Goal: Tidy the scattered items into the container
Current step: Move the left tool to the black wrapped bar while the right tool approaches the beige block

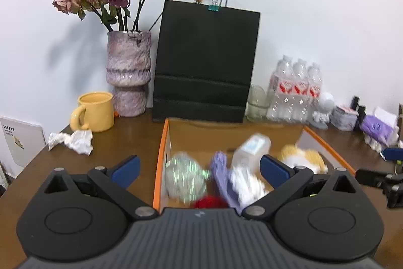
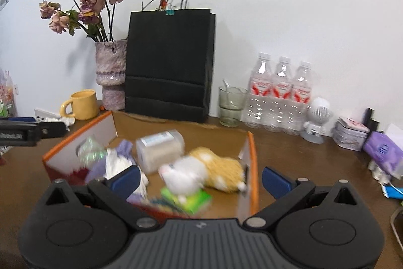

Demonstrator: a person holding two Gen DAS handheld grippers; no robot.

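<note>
**Both grippers spread wide over the filled box**

The left gripper point(image 1: 200, 168) has its jaws spread wide with nothing between them, held above the near end of the orange-edged cardboard box point(image 1: 160, 155). The right gripper point(image 2: 201, 179) is likewise spread and empty, above the box's near right corner.

Inside the box, blurred, lie a yellow-and-white plush toy point(image 2: 214, 167) against the right wall, a clear plastic canister point(image 2: 160, 149) on its side toward the middle, a purple-and-white cloth item point(image 2: 115, 163) to its left, a shiny crinkled wrapper point(image 1: 185, 178) by the left wall, something red point(image 1: 210, 202) at the near edge, and a green packet point(image 2: 194, 201) under the plush toy's head.

On the tabletop, crumpled white paper point(image 1: 71, 140) lies left of the box, near a yellow mug point(image 1: 94, 111). Along the far edge stand a vase of dried roses point(image 1: 128, 75), a black paper bag point(image 1: 204, 64), a glass point(image 2: 230, 105) and three water bottles point(image 2: 280, 95).
</note>
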